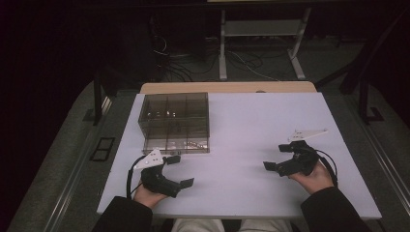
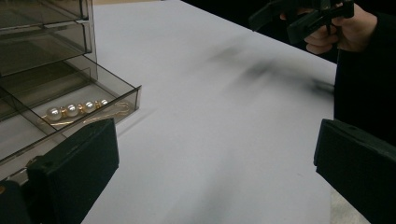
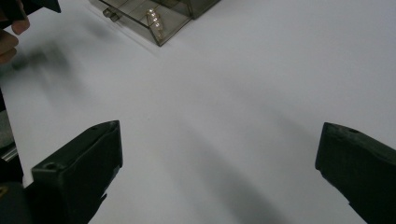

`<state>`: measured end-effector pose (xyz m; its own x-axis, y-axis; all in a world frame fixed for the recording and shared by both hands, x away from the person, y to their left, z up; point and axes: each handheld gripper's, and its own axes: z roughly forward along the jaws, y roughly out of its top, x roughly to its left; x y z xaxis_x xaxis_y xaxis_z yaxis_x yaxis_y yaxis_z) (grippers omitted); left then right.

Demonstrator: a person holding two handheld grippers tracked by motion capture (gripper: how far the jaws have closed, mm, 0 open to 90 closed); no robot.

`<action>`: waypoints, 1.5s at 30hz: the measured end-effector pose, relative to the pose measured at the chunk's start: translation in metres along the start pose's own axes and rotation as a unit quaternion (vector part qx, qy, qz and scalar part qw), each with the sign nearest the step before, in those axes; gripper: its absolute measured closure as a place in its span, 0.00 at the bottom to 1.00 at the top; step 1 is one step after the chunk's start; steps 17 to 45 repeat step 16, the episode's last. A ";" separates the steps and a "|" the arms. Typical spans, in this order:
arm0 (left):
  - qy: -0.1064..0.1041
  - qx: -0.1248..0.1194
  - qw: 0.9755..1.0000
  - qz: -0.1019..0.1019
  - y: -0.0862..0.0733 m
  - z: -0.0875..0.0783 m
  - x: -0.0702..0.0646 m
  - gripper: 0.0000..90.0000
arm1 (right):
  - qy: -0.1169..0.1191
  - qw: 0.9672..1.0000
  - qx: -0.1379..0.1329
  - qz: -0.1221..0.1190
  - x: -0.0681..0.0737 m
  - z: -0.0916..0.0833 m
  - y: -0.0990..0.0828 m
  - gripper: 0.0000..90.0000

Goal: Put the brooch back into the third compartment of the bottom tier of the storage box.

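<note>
A: Left gripper (image 1: 180,170)?
B: Near-left of table (image 1: 251,125), jaws wide apart, nothing between. Just near side of smoky drawer box (image 1: 175,122).

A: Box contents?
B: Bottom drawer (image 2: 100,100) pulled out toward near edge. Pearl-and-gold hair clip (image 2: 77,110) lying inside, untouched.

A: Right gripper (image 1: 279,157)?
B: Near-right, well apart from box. Jaws spread wide too, empty, bare tabletop between.
</note>
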<state>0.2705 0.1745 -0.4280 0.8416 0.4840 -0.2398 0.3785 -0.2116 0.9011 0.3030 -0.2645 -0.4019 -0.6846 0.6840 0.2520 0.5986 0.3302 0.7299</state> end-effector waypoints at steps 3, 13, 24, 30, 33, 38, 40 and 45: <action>0.000 0.001 1.000 0.000 0.000 0.000 0.000 0.00 | -0.002 1.000 -0.008 0.001 -0.001 -0.003 -0.007 0.00; 0.000 0.003 1.000 0.001 0.000 0.000 0.001 0.00 | -0.015 1.000 -0.025 0.011 0.002 -0.008 -0.029 0.00; -0.001 0.002 1.000 0.001 0.000 0.000 0.001 0.00 | -0.019 1.000 -0.021 0.007 0.002 -0.006 -0.031 0.00; -0.001 0.002 1.000 0.001 0.000 0.000 0.001 0.00 | -0.019 1.000 -0.021 0.007 0.002 -0.006 -0.031 0.00; -0.001 0.002 1.000 0.001 0.000 0.000 0.001 0.00 | -0.019 1.000 -0.021 0.007 0.002 -0.006 -0.031 0.00; -0.001 0.002 1.000 0.001 0.000 0.000 0.001 0.00 | -0.019 1.000 -0.021 0.007 0.002 -0.006 -0.031 0.00; -0.001 0.002 1.000 0.001 0.000 0.000 0.001 0.00 | -0.019 1.000 -0.021 0.007 0.002 -0.006 -0.031 0.00; -0.001 0.002 1.000 0.001 0.000 0.000 0.001 0.00 | -0.019 1.000 -0.021 0.007 0.002 -0.006 -0.031 0.00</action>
